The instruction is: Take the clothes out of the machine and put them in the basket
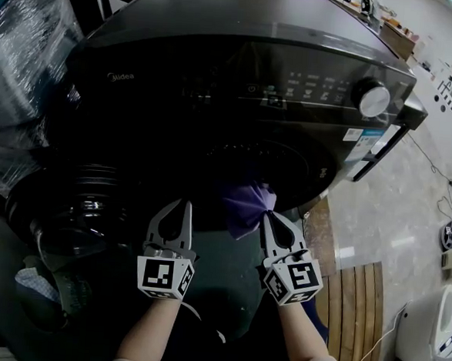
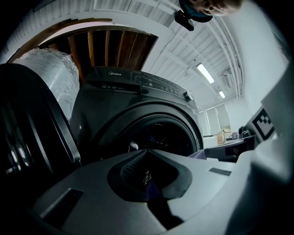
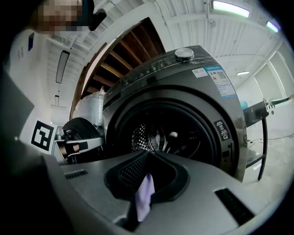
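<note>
Machine: the big dark machine fills the top of the head view. Its door is swung open at 9 o'clock.
Drum: the round hole is at 12 o'clock from both grippers. In the right gripper view I see shiny metal and some small things deep inside. I cannot tell if they are clothes.
Cloth: a purple cloth is out of the drum, just in front of the hole. It sits at 11 o'clock from the right gripper's tip.
Right gripper: the right gripper is clamped on the cloth. In its own view, a thin strip of purple is pinched between the jaws and runs from 12 down to 6.
Left gripper: the left gripper is at 9 o'clock from the right one, near it but not touching. Its jaws are together. The gap behind the tips is dark, and I see nothing clearly held there.
Nearer hand: the right one has the cloth. The left one is only beside it.
Basket: a dark round shape lies at 8 o'clock from the left gripper, under the door. A pale thing is in it. I think this may be the basket, but I am not sure.
Next move: I think the cloth must go from the hole toward 8 o'clock, across the left gripper.
Watch out: only a small bit of cloth is pinched, so it could slip.
</note>
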{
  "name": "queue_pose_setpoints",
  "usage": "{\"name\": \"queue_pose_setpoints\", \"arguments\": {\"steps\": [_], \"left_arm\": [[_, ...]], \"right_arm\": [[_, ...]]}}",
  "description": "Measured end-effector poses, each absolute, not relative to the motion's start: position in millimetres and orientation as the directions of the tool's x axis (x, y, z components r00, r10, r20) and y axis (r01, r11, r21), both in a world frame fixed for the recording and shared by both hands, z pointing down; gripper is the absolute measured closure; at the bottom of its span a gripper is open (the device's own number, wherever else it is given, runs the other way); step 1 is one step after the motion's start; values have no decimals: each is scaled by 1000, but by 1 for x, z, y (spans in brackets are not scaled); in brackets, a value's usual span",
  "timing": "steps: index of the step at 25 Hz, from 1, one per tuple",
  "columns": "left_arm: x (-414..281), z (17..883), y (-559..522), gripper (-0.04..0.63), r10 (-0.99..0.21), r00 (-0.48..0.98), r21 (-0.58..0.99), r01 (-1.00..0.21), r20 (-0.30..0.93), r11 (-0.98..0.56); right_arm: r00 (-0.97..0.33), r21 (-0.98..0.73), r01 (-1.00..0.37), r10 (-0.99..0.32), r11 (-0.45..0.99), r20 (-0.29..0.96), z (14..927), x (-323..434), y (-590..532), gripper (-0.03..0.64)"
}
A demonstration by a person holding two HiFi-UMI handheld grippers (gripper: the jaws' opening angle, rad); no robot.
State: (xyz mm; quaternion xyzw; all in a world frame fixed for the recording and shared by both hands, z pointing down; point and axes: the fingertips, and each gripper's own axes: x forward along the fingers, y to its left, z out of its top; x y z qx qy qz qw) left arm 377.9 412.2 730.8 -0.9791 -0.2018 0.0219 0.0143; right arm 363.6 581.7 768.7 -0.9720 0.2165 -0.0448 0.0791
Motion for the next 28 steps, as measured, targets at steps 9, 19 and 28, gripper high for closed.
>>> {"name": "queue_pose_setpoints", "arguments": {"steps": [9, 19, 28], "left_arm": [[375, 732, 415, 575, 400, 916, -44, 399, -29, -916], [377, 734, 413, 575, 400, 916, -46, 399, -15, -916], [379, 728, 416, 575, 429, 903, -56, 427, -25, -903]], "right_arm": [[904, -165, -412, -425, -896, 49, 768, 363, 582, 606], [907, -159, -408, -419, -899, 44, 767, 365, 582, 606], [909, -148, -403, -414, -903, 49, 762, 372, 579, 606]]}}
